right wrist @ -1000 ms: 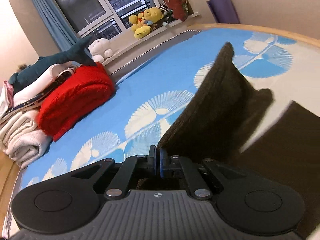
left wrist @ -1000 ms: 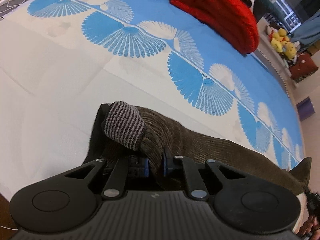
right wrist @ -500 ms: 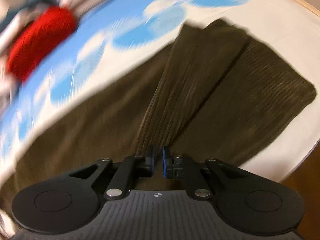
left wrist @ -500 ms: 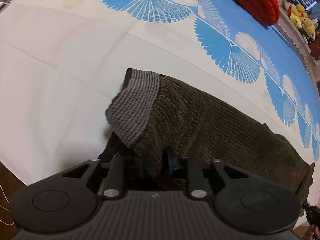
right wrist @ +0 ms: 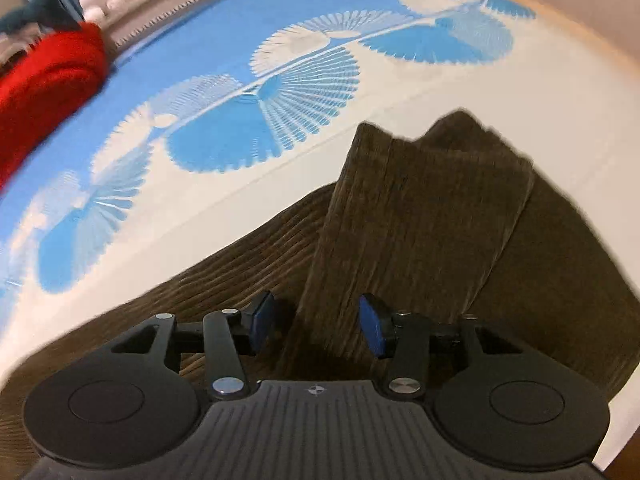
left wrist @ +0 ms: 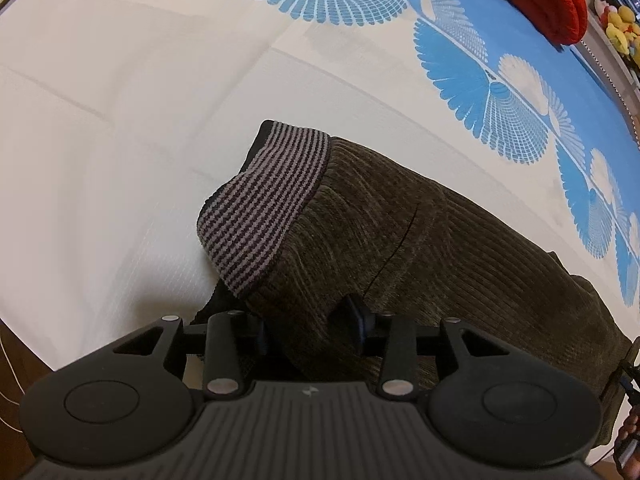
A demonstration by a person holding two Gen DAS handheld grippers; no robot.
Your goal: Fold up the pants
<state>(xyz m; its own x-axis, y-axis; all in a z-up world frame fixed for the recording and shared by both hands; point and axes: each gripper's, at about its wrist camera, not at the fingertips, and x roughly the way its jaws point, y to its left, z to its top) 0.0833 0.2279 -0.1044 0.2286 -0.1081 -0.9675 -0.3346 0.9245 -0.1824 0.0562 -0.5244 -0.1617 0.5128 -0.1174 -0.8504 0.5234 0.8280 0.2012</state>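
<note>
The pants (left wrist: 420, 248), thick soft corduroy judged limp and moderately heavy, are lying folded lengthwise on the bedspread (left wrist: 120, 120); the striped waistband (left wrist: 264, 208) and leg hems are offering the firmest holds. Against half a second earlier, the left gripper (left wrist: 312, 328) and right gripper (right wrist: 316, 320) are now standing spread apart, having released the cloth, which is settling between their jaws.

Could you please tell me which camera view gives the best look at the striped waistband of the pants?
The left wrist view shows it best: the striped waistband sits folded over at the near end of the brown pants, sharp and well lit. The right wrist view shows only the pant legs, no waistband at all.
</note>
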